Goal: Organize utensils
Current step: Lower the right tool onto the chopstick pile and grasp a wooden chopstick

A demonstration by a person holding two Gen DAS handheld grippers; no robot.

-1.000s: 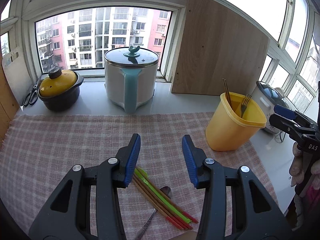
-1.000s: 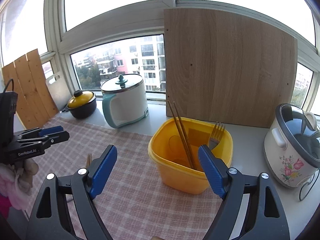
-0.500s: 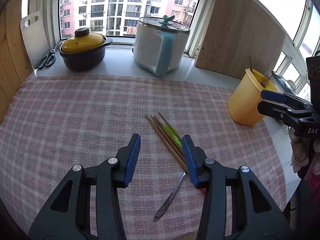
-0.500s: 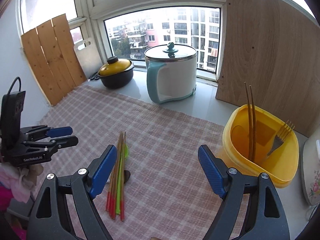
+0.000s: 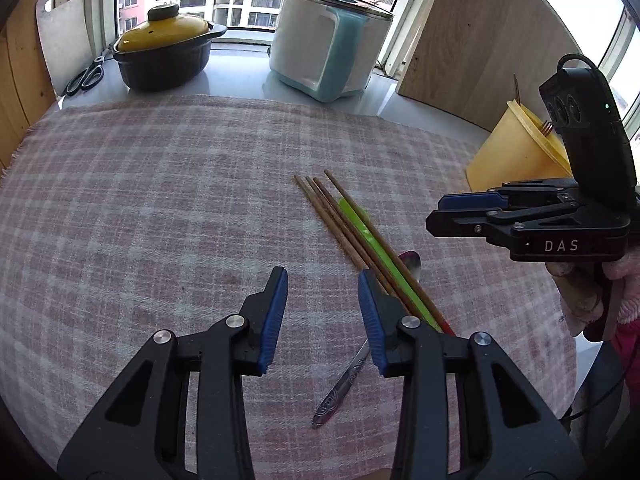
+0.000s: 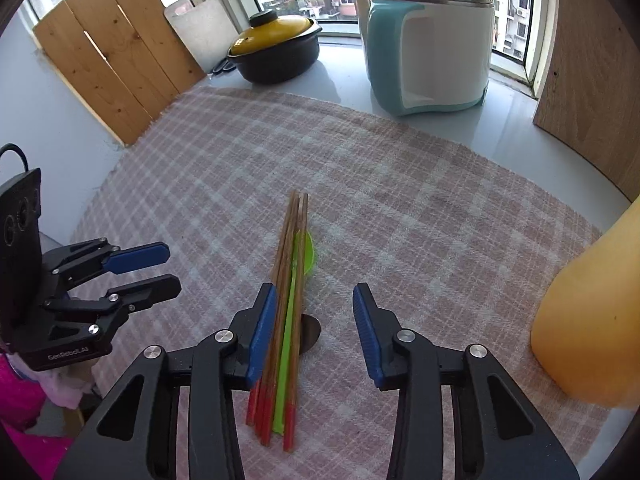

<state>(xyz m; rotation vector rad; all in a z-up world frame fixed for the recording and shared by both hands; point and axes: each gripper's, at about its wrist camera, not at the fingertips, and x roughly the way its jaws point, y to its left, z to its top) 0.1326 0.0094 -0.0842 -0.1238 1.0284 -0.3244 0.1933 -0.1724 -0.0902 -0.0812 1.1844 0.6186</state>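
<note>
Both wrist views low over shared chopsticks (image 5: pixel 362 236).

Pink plaid cloth (image 6: pixel 420 200); red-tipped brown chopsticks (image 6: pixel 290 264).

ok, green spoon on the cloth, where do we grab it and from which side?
Probably the handle, from above. The green spoon lies flat on the cloth, chopsticks pressed along both sides and partly over its bowl, so a side approach looks blocked. The clearest stretch is the handle's near end by the red tips. The right gripper is open above it; pinch across the handle there.
</note>
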